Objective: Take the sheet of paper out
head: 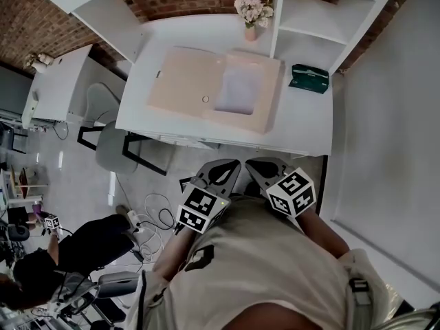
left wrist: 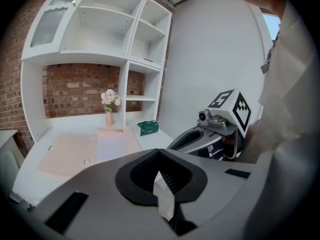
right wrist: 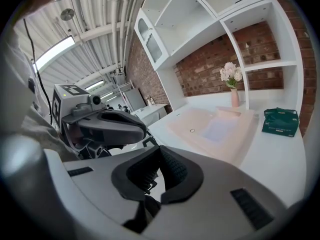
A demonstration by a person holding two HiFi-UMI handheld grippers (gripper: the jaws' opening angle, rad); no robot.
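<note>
**Nothing lifted yet: both grippers are short of the desk**

The task looks barely begun. The pale lilac sheet of paper (head: 239,88) lies in the right half of a flat, pale peach rectangular folder (head: 182,81) on the white desk (head: 302,133). I cannot tell whether it rests on the folder or is tucked under a clear layer.

The left gripper (left wrist: 159,154) has its fingers pressed together at the tips, with nothing between them. The right gripper (right wrist: 159,150) looks the same, with its ribbed pads meeting and nothing caught in them. The two grippers sit side by side close to the person's body, their tips just beside each other and angled down towards the desk's near edge.

From those fingertips the sheet is straight ahead and well apart, past the desk edge and the folder's near side. Beyond it, farther again from the fingers, stands a small pink vase of pale flowers (head: 251,16). A dark green box (head: 308,78) sits ahead and off to the right of the right gripper's tips.

As I judge it, every step is yet to do. The grippers have to reach over the desk, open their fingers, get hold of an edge of the sheet and draw it clear of the folder. One gripper may have to pin the folder down while the other pulls.
</note>
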